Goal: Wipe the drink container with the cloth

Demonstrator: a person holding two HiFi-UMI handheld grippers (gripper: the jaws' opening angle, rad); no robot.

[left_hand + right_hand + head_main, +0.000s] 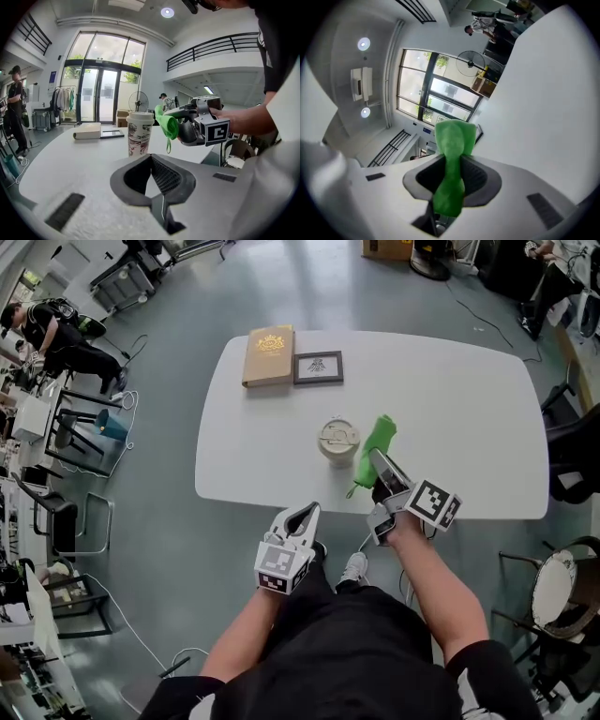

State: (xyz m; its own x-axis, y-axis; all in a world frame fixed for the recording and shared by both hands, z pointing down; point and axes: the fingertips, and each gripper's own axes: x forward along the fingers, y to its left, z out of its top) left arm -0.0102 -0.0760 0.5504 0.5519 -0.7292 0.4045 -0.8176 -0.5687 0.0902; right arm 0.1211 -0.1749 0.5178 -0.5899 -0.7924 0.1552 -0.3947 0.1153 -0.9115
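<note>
A paper drink cup (337,442) with a lid stands upright near the middle of the white table (450,399). Just right of it my right gripper (377,465) is shut on a green cloth (378,439), which hangs in a bunched strip above the table. In the right gripper view the cloth (452,154) fills the gap between the jaws of the right gripper (452,161). My left gripper (304,513) is shut and holds nothing, off the table's front edge. From the left gripper (151,157) I see the cup (139,133) ahead, with the cloth (167,124) beside it, a small gap between them.
A tan book (269,355) and a small framed picture (318,367) lie at the table's far edge. A dark chair (574,454) and a round stool (556,589) stand to the right. Desks, chairs and people are at the far left.
</note>
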